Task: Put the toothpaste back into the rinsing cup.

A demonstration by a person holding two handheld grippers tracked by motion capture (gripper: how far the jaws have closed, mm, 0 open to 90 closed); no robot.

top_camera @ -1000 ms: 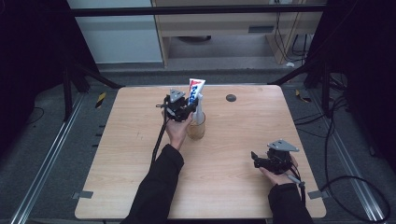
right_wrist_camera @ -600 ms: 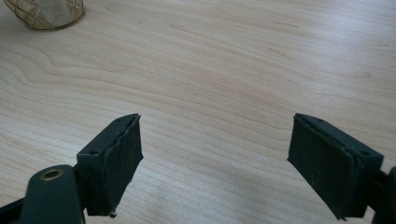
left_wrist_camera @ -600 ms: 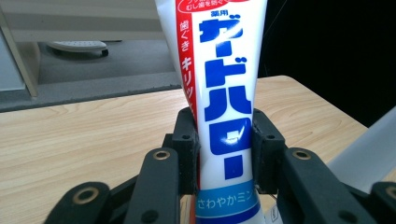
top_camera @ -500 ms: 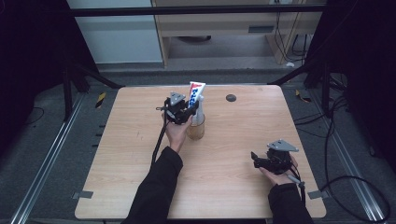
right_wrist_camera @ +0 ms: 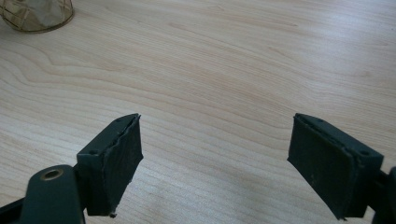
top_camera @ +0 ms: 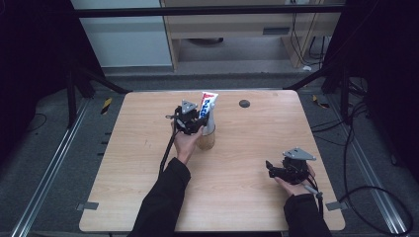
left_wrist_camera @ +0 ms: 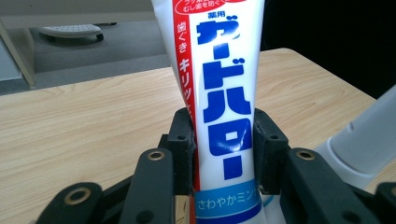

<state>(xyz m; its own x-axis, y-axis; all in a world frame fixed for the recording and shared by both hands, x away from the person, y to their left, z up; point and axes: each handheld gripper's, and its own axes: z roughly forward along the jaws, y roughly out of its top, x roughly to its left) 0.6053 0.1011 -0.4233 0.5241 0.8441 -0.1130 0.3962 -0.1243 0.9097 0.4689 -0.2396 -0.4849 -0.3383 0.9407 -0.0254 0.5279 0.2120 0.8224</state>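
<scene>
White plastic toothpaste tube (left_wrist_camera: 224,98), red side stripe + blue lettering, standing upright in a pale cup (top_camera: 207,139) at desk centre, approx 11 o'clock from mid-desk. Tube looks light, soft-walled, glossy; prob. dents under squeeze and could slip. Best hold: low on the body, flat faces, near where it's stiffer; avoid the floppy upper end.

Left claw (left_wrist_camera: 224,140) brackets tube low down, pads at both flat sides; jaws have just been opening a bit, tube btwn them, contact looks light. Grey-white nozzle-like item (left_wrist_camera: 364,140) at 3 o'clock of tube, unclear what.

Right claw (right_wrist_camera: 215,158) wide open, nothing btwn, hovering low at 4 o'clock, well apart.

Desk (top_camera: 247,197): light wood laminate, smooth. Small dark disc (top_camera: 244,103) at 1 o'clock. Room dim, grey floor, cables (top_camera: 365,192).
</scene>
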